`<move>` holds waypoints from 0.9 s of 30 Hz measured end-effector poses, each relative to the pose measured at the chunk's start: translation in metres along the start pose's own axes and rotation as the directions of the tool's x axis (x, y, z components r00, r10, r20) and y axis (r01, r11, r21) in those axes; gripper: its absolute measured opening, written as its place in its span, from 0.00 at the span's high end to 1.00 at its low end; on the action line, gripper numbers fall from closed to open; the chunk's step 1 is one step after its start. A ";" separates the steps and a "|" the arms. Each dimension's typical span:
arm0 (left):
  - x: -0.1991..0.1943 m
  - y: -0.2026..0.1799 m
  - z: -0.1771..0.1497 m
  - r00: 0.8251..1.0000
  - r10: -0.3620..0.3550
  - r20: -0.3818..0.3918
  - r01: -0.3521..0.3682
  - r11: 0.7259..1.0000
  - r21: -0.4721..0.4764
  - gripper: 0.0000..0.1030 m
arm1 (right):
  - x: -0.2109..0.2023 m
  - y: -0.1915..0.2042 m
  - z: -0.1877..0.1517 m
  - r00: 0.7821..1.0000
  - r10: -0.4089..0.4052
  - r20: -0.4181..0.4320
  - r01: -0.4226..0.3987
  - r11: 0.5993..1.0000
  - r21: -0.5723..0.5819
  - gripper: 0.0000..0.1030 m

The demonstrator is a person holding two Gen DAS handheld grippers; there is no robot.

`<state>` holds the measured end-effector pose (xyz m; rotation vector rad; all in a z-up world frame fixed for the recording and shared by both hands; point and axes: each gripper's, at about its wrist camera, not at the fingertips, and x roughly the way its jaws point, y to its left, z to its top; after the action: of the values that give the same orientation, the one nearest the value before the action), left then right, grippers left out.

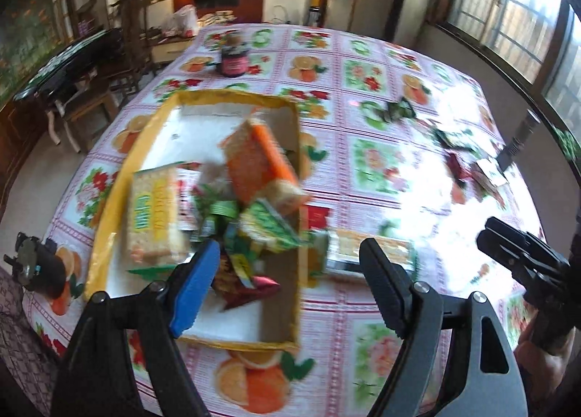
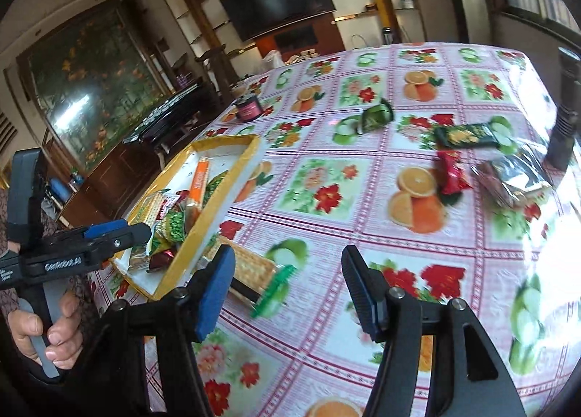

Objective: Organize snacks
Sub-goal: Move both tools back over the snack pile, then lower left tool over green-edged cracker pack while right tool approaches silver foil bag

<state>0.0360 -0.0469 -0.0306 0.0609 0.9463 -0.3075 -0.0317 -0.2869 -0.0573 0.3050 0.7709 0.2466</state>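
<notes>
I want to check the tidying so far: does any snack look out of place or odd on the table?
Yes. A cracker packet lies on the tablecloth just outside the yellow box, beside its wall. Farther off, a green wrapper, a dark green bar and a red packet are loose. Both grippers are open and hold nothing.

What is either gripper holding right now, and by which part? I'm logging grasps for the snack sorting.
Nothing is held. The left gripper is open above the yellow box of snacks, and the right gripper is open over the tablecloth, with nothing between the fingers.
</notes>
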 end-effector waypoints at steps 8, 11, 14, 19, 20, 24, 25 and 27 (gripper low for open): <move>0.000 -0.041 -0.009 0.998 -0.060 -0.025 0.062 0.993 0.097 0.19 | -0.020 -0.028 -0.010 0.999 -0.045 0.020 0.044 0.997 0.057 0.38; 0.005 -0.051 -0.013 0.996 -0.077 -0.053 0.082 0.990 0.113 0.19 | -0.025 -0.036 -0.013 0.998 -0.060 0.026 0.058 0.995 0.075 0.38; 0.010 -0.061 -0.018 0.993 -0.092 -0.076 0.101 0.987 0.126 0.19 | -0.029 -0.044 -0.015 0.997 -0.074 0.029 0.072 0.993 0.089 0.38; 0.017 -0.074 -0.022 0.989 -0.109 -0.098 0.122 0.982 0.144 0.19 | -0.034 -0.056 -0.019 0.995 -0.097 0.032 0.093 0.989 0.117 0.37; 0.019 -0.077 -0.023 0.988 -0.112 -0.106 0.128 0.981 0.148 0.19 | -0.036 -0.059 -0.020 0.994 -0.101 0.034 0.096 0.987 0.125 0.36; 0.023 -0.082 -0.025 0.985 -0.121 -0.123 0.140 0.978 0.157 0.19 | -0.036 -0.067 -0.020 0.992 -0.123 0.032 0.118 0.983 0.143 0.35; 0.024 -0.082 -0.025 0.985 -0.122 -0.125 0.141 0.978 0.155 0.19 | -0.036 -0.068 -0.020 0.991 -0.128 0.032 0.122 0.982 0.147 0.35; 0.027 -0.081 -0.026 0.983 -0.127 -0.136 0.147 0.978 0.149 0.18 | -0.035 -0.071 -0.019 0.990 -0.136 0.032 0.130 0.980 0.151 0.35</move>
<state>0.0070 -0.1252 -0.0609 0.1626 1.0518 -0.5121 -0.0619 -0.3604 -0.0729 0.3967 0.7659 0.0563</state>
